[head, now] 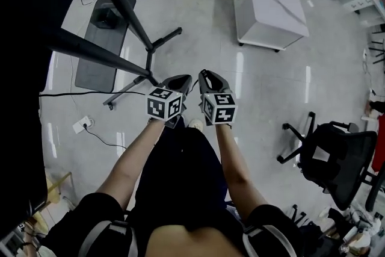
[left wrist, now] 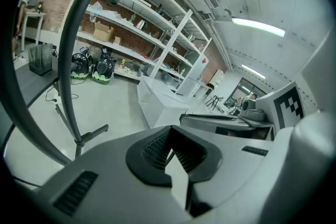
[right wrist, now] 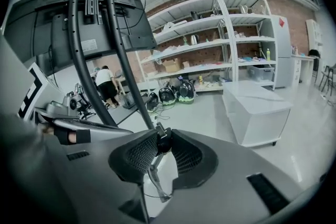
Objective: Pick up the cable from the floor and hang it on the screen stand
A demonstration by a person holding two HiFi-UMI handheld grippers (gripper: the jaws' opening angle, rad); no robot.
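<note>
The screen stand stands just ahead, with the cable not on it yet. The right hand-held gripper pinches the cable's end, clear of the floor; the left hand-held gripper is closed, empty. Picking up looks done; hanging remains. Only the right gripper view shows the cable; the head view doesn't.

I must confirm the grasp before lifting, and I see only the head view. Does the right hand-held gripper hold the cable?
Observer: Yes, the right hand-held gripper is shut on the cable, at its dark connector.
Operator: And the left one?
Observer: The left hand-held gripper has its jaws together, nothing between them.
Operator: Where is the screen?
Observer: Ahead of the right one and higher, the screen shows its back, on the curved tubes of the screen stand.
</note>
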